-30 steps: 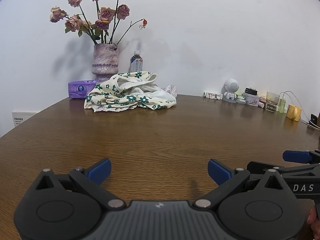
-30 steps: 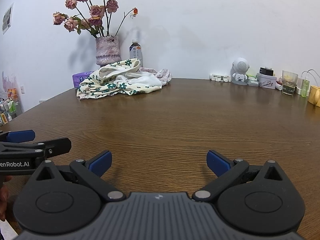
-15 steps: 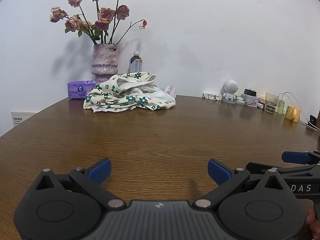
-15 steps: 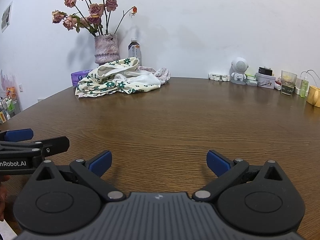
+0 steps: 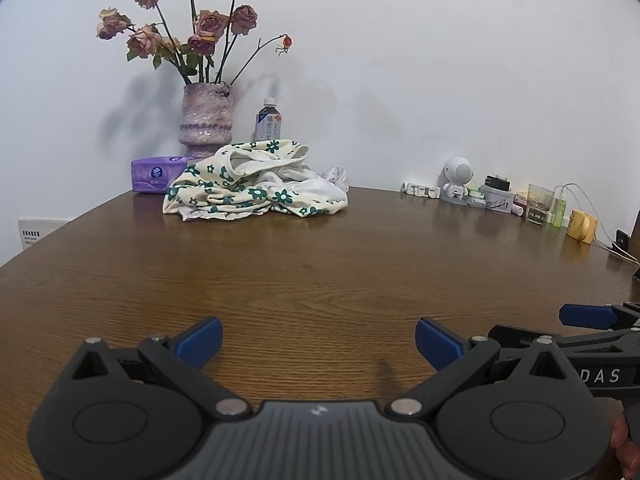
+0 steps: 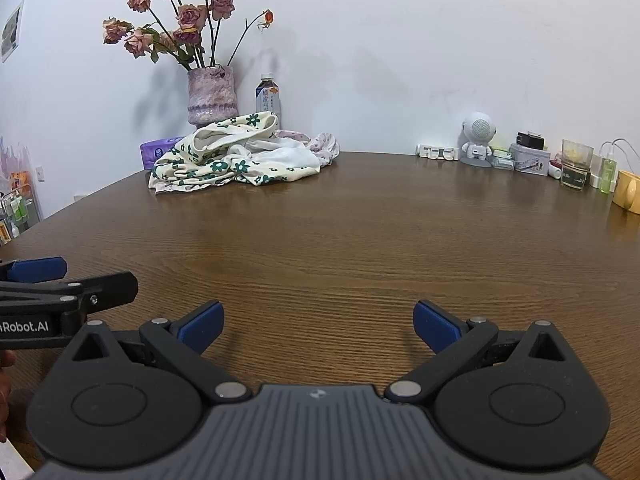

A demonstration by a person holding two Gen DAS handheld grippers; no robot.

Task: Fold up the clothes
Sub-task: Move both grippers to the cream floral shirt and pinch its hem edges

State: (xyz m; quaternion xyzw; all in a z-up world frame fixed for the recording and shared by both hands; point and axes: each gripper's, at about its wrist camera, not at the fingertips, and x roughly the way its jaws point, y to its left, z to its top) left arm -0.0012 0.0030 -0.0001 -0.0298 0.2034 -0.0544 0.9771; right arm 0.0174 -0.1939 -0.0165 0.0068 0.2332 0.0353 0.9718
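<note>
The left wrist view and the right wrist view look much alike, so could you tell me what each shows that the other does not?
Only the left wrist view shows the wall socket at the left edge, and the right claw entering from the right. Only the right wrist view shows the picture on the wall, the small shelf of bottles, and the left claw entering from the left. Both share the wooden table, the crumpled flowered clothes, the vase, the bottle and the toy robot.

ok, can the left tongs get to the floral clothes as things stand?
Probably yes. The left tongs are open and empty, and only bare table lies between them and the clothes at the far edge. The vase and bottle stand behind the pile, out of the way.
</note>
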